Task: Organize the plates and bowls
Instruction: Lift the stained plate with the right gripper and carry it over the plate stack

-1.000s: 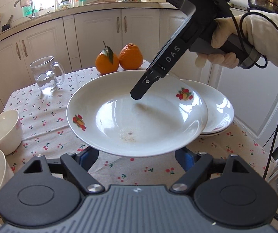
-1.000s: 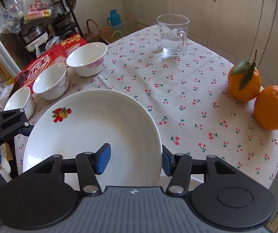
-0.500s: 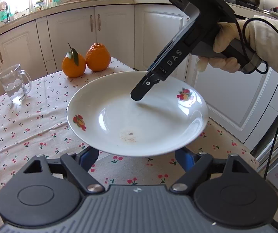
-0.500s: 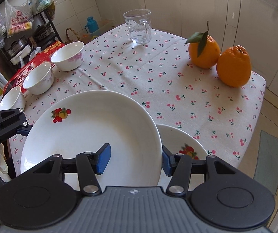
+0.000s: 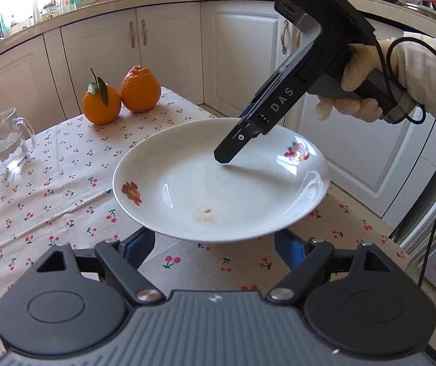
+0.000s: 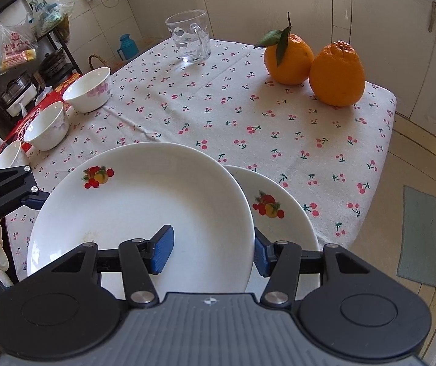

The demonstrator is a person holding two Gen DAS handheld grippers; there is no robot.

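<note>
The right gripper [image 6: 213, 248] is clenched on the near rim of a white plate [image 6: 144, 207], one blue pad inside the dish, the other under the rim and partly hidden. The left gripper [image 5: 214, 244] has its pads beneath the plate's opposite edge; contact is hidden, so I cannot tell its state. The round plate is held roughly level above the table [image 6: 278, 140], overlapping a second plate [image 6: 278, 210] lying near the table edge. Farther off stand three bowls [image 6: 88, 90], a glass mug [image 6: 190, 38] and two oranges [image 6: 336, 73]
</note>
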